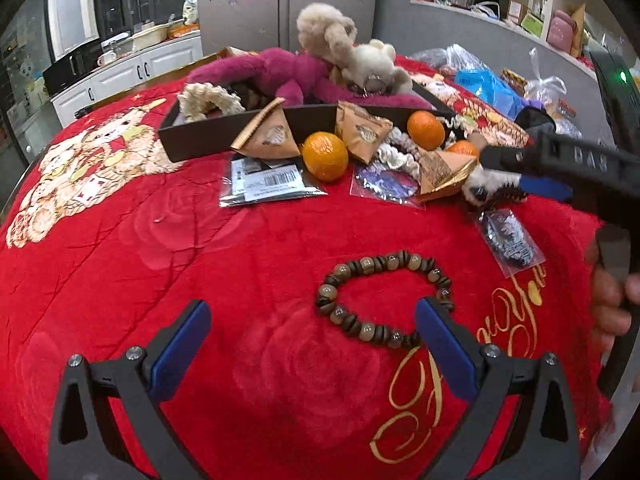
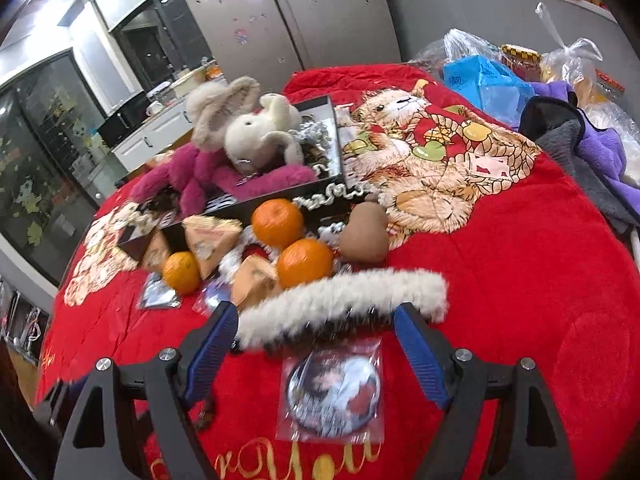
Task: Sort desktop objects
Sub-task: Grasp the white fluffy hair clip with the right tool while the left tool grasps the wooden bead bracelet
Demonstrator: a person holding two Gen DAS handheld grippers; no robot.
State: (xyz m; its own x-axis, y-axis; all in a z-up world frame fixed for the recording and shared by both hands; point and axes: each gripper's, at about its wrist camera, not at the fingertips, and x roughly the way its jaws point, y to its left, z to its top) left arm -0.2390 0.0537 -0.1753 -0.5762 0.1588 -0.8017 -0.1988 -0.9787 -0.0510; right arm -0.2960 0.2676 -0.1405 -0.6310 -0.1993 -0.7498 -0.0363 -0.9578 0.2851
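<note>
A dark shallow box (image 1: 192,140) sits on the red blanket (image 1: 160,248) covering the worktop. Inside it lie a magenta plush toy (image 1: 276,74), a beige plush rabbit (image 1: 326,32), a cream plush animal (image 1: 376,62) and a cream braided scrunchie (image 1: 208,100) at its left end. Against the box's front wall lean kraft-paper pyramid packets (image 1: 272,134), with oranges (image 1: 325,156) just beside them and flat plastic sleeves (image 1: 268,184) in front.

The left tongs (image 1: 312,332) are spread wide, holding nothing; a wooden bead bracelet (image 1: 384,300) lies on the blanket between and just ahead of their blue pads (image 1: 182,352), its right side touching or overlapping the right pad.

The right tongs (image 2: 316,340) are also spread, with a white furry hair clip (image 2: 344,300) lying across the gap at their tips; contact is blurred. A bagged round badge (image 2: 332,392) lies beneath them.
</note>
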